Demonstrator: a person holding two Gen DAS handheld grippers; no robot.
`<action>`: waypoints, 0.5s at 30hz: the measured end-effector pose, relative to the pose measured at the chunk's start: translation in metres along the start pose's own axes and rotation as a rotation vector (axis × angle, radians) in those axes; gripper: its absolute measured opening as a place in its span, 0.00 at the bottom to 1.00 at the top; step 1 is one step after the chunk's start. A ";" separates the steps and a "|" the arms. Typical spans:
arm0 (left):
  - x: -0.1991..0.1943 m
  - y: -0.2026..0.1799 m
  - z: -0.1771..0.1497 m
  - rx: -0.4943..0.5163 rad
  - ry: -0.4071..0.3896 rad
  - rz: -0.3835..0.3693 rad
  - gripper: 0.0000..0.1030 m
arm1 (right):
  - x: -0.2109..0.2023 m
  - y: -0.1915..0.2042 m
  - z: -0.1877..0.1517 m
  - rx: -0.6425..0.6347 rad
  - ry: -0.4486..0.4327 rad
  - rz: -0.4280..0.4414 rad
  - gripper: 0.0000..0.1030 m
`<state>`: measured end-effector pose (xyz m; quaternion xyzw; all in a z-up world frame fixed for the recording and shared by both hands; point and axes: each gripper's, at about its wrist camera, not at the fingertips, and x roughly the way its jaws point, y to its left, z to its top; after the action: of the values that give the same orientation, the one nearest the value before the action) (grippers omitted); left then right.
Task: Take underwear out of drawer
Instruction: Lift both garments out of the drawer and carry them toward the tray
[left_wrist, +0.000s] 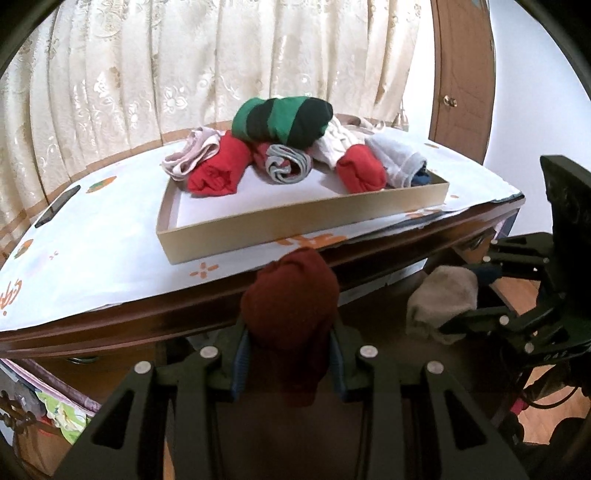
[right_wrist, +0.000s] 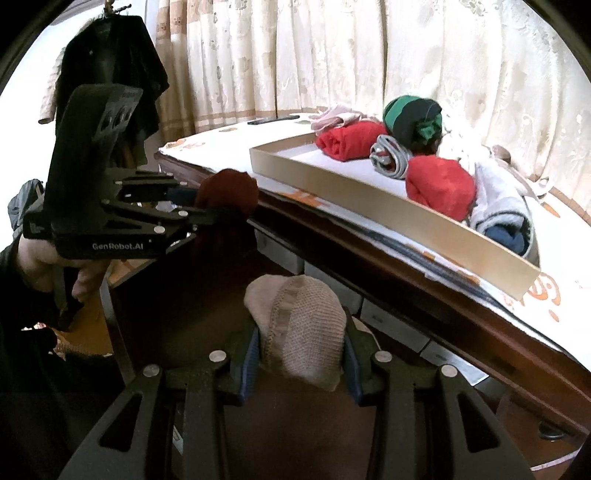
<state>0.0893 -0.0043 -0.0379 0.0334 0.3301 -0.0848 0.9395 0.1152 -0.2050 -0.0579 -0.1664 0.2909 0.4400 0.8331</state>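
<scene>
Maroon roll (left_wrist: 291, 295) clamped in left gripper (left_wrist: 290, 363) jaws, beige roll (right_wrist: 301, 325) in right gripper (right_wrist: 301, 363) jaws, two red rolls (left_wrist: 218, 170) in tray (left_wrist: 295, 229).

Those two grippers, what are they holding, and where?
Left gripper clamps a dark red roll near its lower end; right gripper clamps a beige roll likewise.

A shallow tray (left_wrist: 306, 225) sat on the tabletop (left_wrist: 110, 236), rolled garments (left_wrist: 218, 168) crowded in its 12 o'clock end. A phone (left_wrist: 57, 206) lay on the tabletop at the tray's 9 o'clock. Curtains (left_wrist: 184, 62) hung behind. Before the tabletop's edge, at 6 o'clock, each gripper held a rolled bundle, the right gripper (left_wrist: 476, 295) at the left gripper's (left_wrist: 290, 363) 3 o'clock.
</scene>
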 end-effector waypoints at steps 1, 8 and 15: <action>0.000 0.000 0.000 -0.001 -0.003 0.001 0.34 | -0.001 0.000 0.001 0.000 -0.008 -0.004 0.40; -0.008 0.002 0.005 -0.014 -0.047 0.023 0.34 | -0.011 -0.001 0.006 0.011 -0.066 -0.027 0.40; -0.018 0.007 0.008 -0.024 -0.094 0.052 0.34 | -0.023 -0.005 0.014 0.024 -0.127 -0.052 0.40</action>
<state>0.0818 0.0040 -0.0207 0.0269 0.2854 -0.0578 0.9563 0.1139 -0.2149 -0.0323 -0.1355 0.2384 0.4243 0.8630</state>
